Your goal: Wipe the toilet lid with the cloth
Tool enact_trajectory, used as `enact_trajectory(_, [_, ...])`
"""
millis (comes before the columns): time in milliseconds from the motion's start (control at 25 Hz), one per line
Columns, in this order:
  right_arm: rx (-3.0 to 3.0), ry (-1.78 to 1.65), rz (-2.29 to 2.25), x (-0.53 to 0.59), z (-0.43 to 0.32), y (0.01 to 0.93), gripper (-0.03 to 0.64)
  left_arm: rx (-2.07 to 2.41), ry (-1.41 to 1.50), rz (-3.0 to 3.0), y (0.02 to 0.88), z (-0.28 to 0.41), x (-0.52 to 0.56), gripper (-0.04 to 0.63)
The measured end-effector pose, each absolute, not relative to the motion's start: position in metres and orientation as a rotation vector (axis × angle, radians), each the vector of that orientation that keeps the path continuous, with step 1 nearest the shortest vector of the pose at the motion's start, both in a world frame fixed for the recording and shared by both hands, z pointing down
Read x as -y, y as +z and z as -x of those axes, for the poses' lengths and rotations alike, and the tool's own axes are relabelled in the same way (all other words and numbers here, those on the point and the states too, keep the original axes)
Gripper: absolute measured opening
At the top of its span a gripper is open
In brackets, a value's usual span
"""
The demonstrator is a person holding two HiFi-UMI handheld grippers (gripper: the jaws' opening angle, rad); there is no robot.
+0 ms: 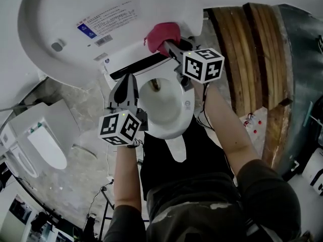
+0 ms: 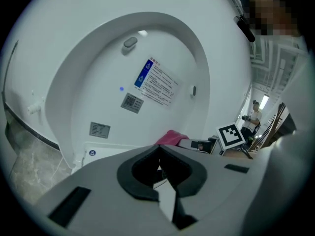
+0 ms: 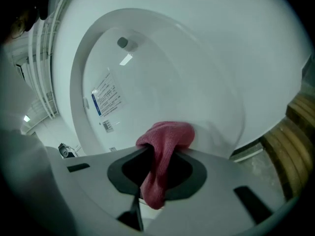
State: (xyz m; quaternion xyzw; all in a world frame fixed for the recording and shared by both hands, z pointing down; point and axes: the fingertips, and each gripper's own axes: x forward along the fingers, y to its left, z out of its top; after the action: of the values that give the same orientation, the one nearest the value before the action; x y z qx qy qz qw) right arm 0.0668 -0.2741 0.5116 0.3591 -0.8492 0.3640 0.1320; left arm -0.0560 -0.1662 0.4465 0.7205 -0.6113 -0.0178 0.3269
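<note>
Toilet lid [image 1: 75, 29] [image 2: 98, 73] [image 3: 172, 82]: white and raised upright behind the bowl [image 1: 174, 127], with its inner face turned towards you.
Cloth [image 1: 161, 34] [image 2: 171, 136] [image 3: 165, 141]: pink and bunched, pressed against the lid's inner face close to its hinge edge, on the right side.
Right gripper [image 1: 169, 47] [image 3: 155, 173]: your jaws are clamped on the cloth. One fold hangs down between them and the rest bulges past the tips onto the lid.
Left gripper [image 1: 126, 84] [image 2: 160, 168]: your jaws are closed together with nothing between them. It sits over the bowl's left rim, aimed at the lid and apart from the cloth.
Sticker [image 1: 108, 19] [image 2: 158, 82] [image 3: 106, 100]: printed, on the lid's inner face, left of the cloth.
Surroundings: wooden planks [image 1: 252, 54] [image 3: 290, 141] stand just right of the toilet. A second toilet seat [image 1: 45, 145] lies on the stone floor [image 1: 96, 175] at the left.
</note>
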Motion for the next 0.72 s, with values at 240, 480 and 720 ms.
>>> enact_trajectory(240, [2.47,0.969,-1.025,0.279,-0.092,0.499,0.064,1.602,-0.048,-1.897,0.443,0.022,0.174,0.008])
enact_trajectory(480, [2.521,0.978,-0.926,0.258,-0.093,0.463,0.066,1.682,-0.095,-1.901,0.4,0.019,0.173,0.008])
enact_trajectory(720, [2.625,0.887,-0.735,0.232,-0.07,0.387,0.066,1.87,-0.165,-1.86,0.327,0.059,0.159,0.008])
